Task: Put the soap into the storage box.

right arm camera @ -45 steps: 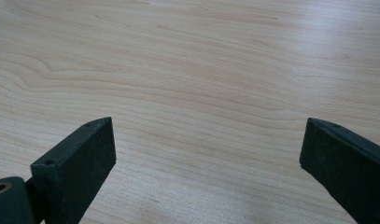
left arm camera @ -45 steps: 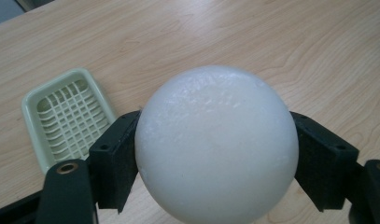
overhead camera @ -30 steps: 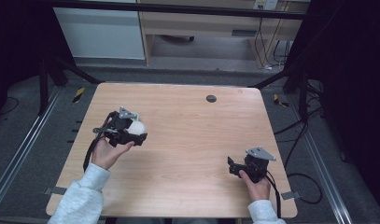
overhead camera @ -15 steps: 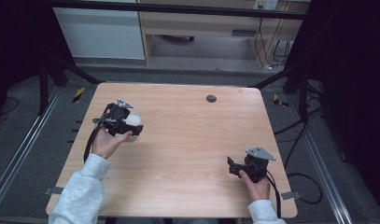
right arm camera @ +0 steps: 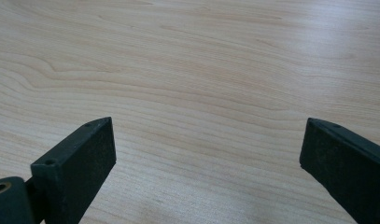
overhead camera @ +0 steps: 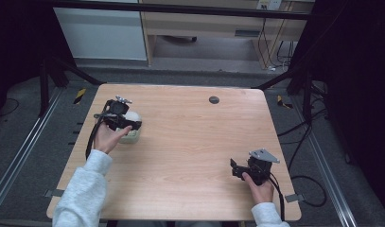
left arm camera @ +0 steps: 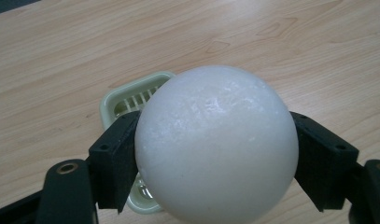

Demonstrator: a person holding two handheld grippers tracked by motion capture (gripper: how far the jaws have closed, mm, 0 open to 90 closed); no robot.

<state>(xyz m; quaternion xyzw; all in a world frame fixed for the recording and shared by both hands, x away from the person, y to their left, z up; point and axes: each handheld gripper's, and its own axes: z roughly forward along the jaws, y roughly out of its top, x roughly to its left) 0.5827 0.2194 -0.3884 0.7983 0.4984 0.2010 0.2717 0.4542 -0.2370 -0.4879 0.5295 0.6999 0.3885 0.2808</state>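
A smooth white ball (left arm camera: pixel 215 144) is clamped between the two black jaws of my left gripper (left arm camera: pixel 215 161). Under and behind the ball lies a pale green slotted dish (left arm camera: pixel 129 100) on the wooden table. From above, the left gripper (overhead camera: pixel 128 123) hovers over that green dish (overhead camera: pixel 131 137) at the table's left, with the white ball (overhead camera: pixel 132 117) showing beside it. My right gripper (overhead camera: pixel 235 169) rests near the front right corner; its jaws (right arm camera: pixel 206 158) stand wide apart over bare wood with nothing between them.
A small dark round disc (overhead camera: pixel 214 100) sits near the table's (overhead camera: pixel 190 142) far edge. Cables trail off both grippers, one looping off the right edge. Metal rails run along the floor on both sides; cabinets stand beyond the far edge.
The left hand has carried the gripper and ball a little away from the person and to the right, over the green dish. The right gripper has stayed where it was.
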